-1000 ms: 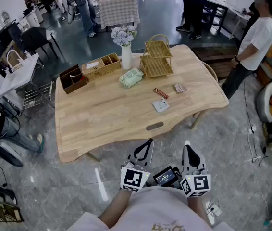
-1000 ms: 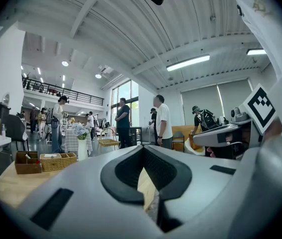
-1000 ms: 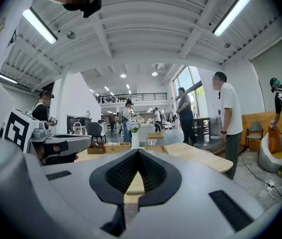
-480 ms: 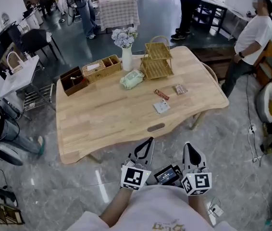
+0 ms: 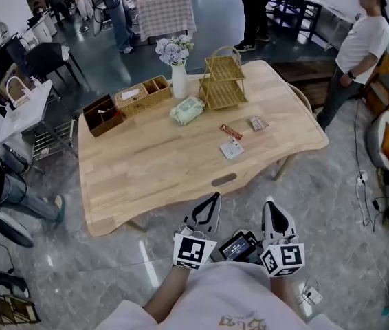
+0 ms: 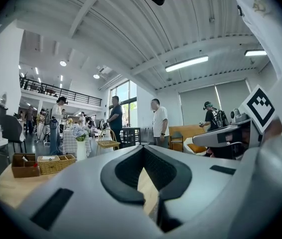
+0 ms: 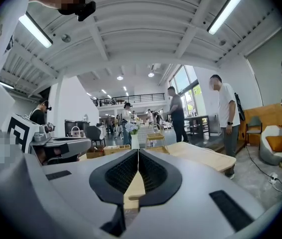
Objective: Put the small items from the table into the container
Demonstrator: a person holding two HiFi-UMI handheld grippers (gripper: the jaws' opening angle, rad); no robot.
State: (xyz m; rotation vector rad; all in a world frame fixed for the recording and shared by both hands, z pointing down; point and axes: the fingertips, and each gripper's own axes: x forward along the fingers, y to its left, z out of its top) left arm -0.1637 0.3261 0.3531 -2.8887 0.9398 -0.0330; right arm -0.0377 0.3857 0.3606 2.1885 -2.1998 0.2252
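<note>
**Head view.** A wooden table [image 5: 146, 174] is shown with a flower vase [image 5: 179, 82] near its far edge. A red bar [image 5: 231, 131], a packet [image 5: 256, 123] and a white sachet [image 5: 231, 149] are laid right of the vase and nearer the camera. A dark wooden box [image 5: 102, 113] is set to the vase's left. The left gripper [image 5: 214, 198] and right gripper [image 5: 269, 205] are held well apart from the vase, off the table.

**Left gripper view.** The jaw tips are brought together with nothing clamped.

**Right gripper view.** The jaws are likewise closed on nothing.

Bench [image 5: 153, 163]: pale wood, smooth, matt. Floor [image 5: 112, 267]: glossy grey stone-look. Tiered rack [image 5: 223, 81] & tray [image 5: 143, 95]: woven wicker. Box [image 5: 103, 113]: dark wood. Left tool [image 6: 142, 148], right tool [image 7: 138, 156]: matt grey plastic, black ribbed pads [image 7: 123, 174].
</note>
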